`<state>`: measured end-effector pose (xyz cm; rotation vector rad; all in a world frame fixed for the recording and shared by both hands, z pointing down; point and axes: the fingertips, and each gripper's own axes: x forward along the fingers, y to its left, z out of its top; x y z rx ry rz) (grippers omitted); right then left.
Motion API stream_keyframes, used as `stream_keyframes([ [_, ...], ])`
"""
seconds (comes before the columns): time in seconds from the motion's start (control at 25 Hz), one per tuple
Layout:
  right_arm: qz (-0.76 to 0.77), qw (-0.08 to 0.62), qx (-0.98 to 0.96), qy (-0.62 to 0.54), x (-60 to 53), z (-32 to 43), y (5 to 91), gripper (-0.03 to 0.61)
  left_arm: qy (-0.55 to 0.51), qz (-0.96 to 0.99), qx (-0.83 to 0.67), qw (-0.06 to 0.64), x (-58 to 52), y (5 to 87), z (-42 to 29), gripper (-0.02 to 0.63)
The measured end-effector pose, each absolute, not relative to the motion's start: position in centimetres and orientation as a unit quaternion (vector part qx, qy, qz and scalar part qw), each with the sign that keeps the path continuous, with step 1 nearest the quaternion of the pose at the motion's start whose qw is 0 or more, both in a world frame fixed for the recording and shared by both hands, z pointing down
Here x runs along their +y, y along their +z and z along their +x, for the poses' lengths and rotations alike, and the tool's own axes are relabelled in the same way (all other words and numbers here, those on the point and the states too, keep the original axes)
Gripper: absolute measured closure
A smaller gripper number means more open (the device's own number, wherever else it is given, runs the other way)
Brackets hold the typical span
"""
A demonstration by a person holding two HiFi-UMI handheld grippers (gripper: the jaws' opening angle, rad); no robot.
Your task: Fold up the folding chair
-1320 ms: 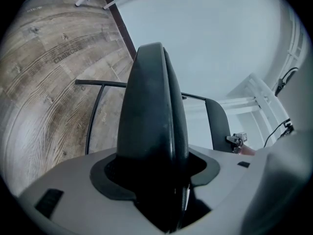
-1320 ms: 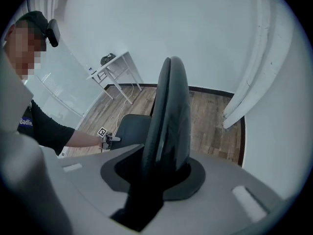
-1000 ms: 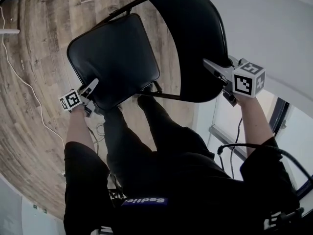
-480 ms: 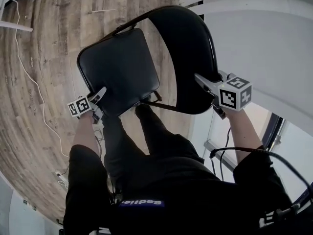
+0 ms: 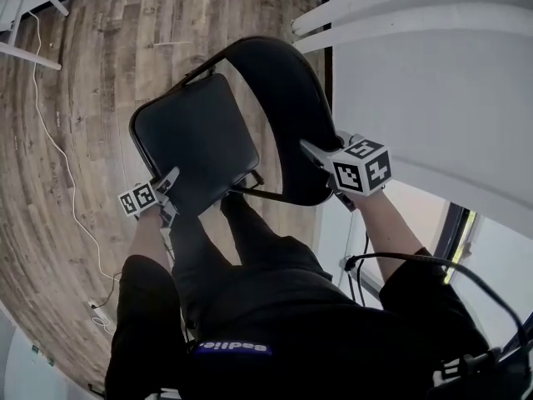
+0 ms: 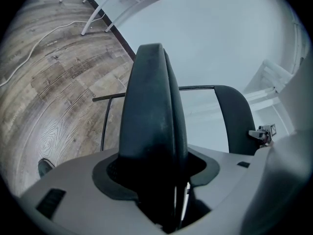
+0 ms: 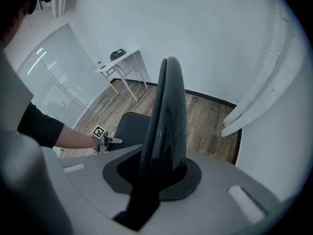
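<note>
Noted black folding chair over wood floor, beside white wall. Clamped firmly onto near edge of seat with left gripper. Closing right gripper jaws on side edge of backrest, pads pressing it between them.

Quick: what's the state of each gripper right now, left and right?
Left gripper: closed on the edge of the chair seat.
Right gripper: jaws closing on the backrest between them.
</note>
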<state>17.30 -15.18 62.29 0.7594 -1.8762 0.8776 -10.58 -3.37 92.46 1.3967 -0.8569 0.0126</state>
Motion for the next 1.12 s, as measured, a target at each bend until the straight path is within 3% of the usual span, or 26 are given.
stream_keyframes([
  [1.12, 0.306, 0.496, -0.754, 0.304, -12.6, 14.0, 54.9, 0.522, -0.005, 0.608, -0.406, 0.682, -4.8, 79.2, -1.5, 0.400],
])
